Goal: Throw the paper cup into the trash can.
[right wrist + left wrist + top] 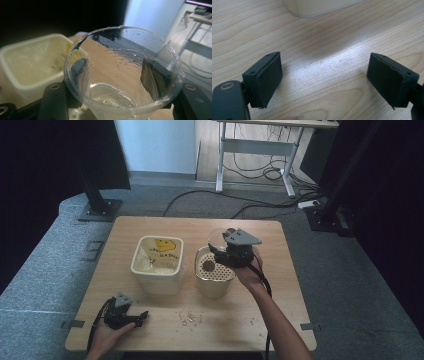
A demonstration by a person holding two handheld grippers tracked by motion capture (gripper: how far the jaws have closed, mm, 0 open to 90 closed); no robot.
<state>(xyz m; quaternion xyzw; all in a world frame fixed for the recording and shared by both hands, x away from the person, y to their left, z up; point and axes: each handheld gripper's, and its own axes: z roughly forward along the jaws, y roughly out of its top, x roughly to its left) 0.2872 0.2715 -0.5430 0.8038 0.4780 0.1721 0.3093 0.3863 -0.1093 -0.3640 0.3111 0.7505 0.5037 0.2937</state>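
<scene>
Pinching a clear cup (122, 75), mouth tilted toward its camera, the right hand-held gripper (231, 251) hovers over a strainer pot (214, 279); left hand-held gripper (324, 82) spread.

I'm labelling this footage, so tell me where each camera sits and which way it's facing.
High view: above the person's side, looking forward and down on the table; both forearms, left gripper and right gripper show.
Left gripper view: rides the left gripper, looking low along bare tabletop between its open jaws, toward the bin.
Right gripper view: rides the right gripper, looking over the clear cup held between its jaws, toward the far wall.
Shared: the bin appears in all three views; the cup in the high and right gripper views.
</scene>
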